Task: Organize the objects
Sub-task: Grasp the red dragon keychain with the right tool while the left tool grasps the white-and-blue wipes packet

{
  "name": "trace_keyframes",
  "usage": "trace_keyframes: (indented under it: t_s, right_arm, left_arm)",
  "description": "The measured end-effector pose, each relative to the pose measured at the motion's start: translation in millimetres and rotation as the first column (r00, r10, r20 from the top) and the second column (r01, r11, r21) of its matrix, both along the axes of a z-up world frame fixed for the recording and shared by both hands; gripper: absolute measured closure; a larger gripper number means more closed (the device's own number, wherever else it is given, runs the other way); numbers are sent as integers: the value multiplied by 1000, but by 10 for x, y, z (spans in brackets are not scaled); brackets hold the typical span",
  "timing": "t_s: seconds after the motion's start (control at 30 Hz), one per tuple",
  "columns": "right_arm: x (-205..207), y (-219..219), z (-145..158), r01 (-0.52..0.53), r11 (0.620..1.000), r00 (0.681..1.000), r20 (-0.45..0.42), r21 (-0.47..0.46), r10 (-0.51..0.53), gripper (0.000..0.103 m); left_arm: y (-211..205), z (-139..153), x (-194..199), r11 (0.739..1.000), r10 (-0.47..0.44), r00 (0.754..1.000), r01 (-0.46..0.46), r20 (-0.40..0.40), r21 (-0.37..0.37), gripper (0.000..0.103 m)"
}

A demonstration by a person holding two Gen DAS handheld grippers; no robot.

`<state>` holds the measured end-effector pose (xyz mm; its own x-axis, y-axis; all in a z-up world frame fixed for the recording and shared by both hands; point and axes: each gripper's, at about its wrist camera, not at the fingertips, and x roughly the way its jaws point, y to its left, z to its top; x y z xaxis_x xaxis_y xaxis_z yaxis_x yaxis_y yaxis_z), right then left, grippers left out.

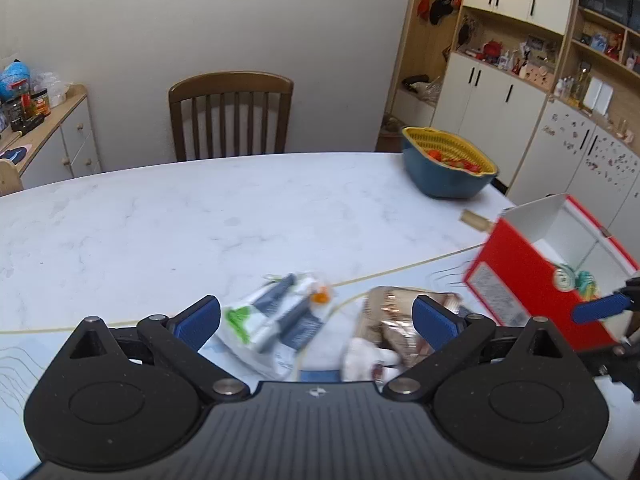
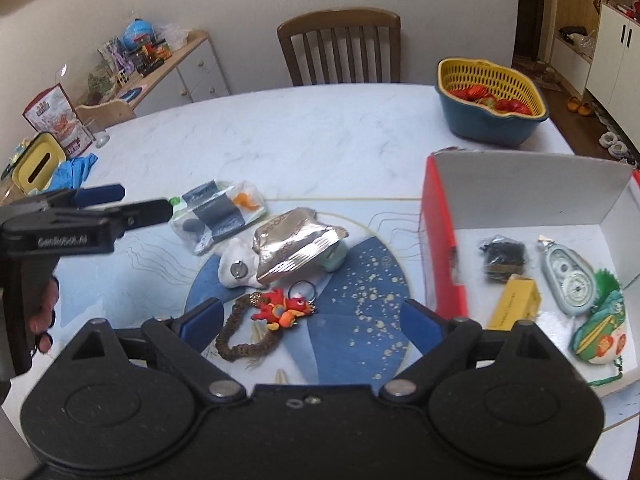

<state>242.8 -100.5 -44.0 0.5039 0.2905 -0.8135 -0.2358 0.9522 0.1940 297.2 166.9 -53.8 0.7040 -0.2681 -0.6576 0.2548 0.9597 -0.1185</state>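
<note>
Objects for sorting lie partly on the table (image 2: 320, 136) and partly in the red box (image 2: 440, 240), so I'd call this job roughly half done. Starting at the left, the left gripper (image 2: 120, 204) hangs over the table's left side with its jaws wide apart and nothing between them. Just beside it lies a clear packet (image 2: 218, 212), not yet sorted. Next along, a crumpled silver foil bag (image 2: 296, 246) rests on top of a white plush (image 2: 236, 264) and a pale green thing I can't make out. In front of those, a red dragon keychain (image 2: 282, 306) and a braided brown ring (image 2: 240, 336) lie loose on the blue mat. The right gripper (image 2: 312, 320) hovers over them, jaws spread and empty. Over on the right, the box already holds a black item (image 2: 502, 258), a yellow carton (image 2: 514, 300), a pale oval case (image 2: 568, 276) and a green pouch (image 2: 600, 332).
</note>
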Motion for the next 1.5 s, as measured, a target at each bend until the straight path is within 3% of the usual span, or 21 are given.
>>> trace_keyframes:
  t_s: [0.1, 0.43, 0.83, 1.0, 1.1, 1.33, 1.5]
  right_arm:
    - [29, 110, -82, -20, 1000, 1000, -8, -9, 20, 9]
    - [140, 425, -535, -70, 995, 996, -68, -72, 65, 14]
    - [406, 506, -800, -31, 999, 992, -120, -37, 27, 23]
    - [487, 479, -879, -4, 1000, 990, -140, -8, 3, 27]
    - [516, 453, -934, 15, 1000, 986, -168, 20, -11, 31]
    - [516, 479, -956, 14, 1000, 985, -170, 20, -10, 38]
    - [503, 483, -933, 16, 1000, 986, -163, 5, -15, 54]
  left_arm:
    - [92, -71, 103, 1000, 8, 1000, -8, 4, -15, 0]
    - [90, -390, 372, 999, -20, 1000, 20, -2, 48, 0]
    - [57, -738, 613, 996, -54, 998, 56, -28, 66, 1]
    - [106, -814, 717, 998, -60, 996, 62, -58, 33, 2]
    - [121, -866, 757, 998, -57, 995, 59, -79, 27, 9]
    - [92, -893, 755, 997, -79, 993, 81, -85, 19, 36]
    - [47, -860, 723, 994, -105, 992, 107, -76, 30, 55]
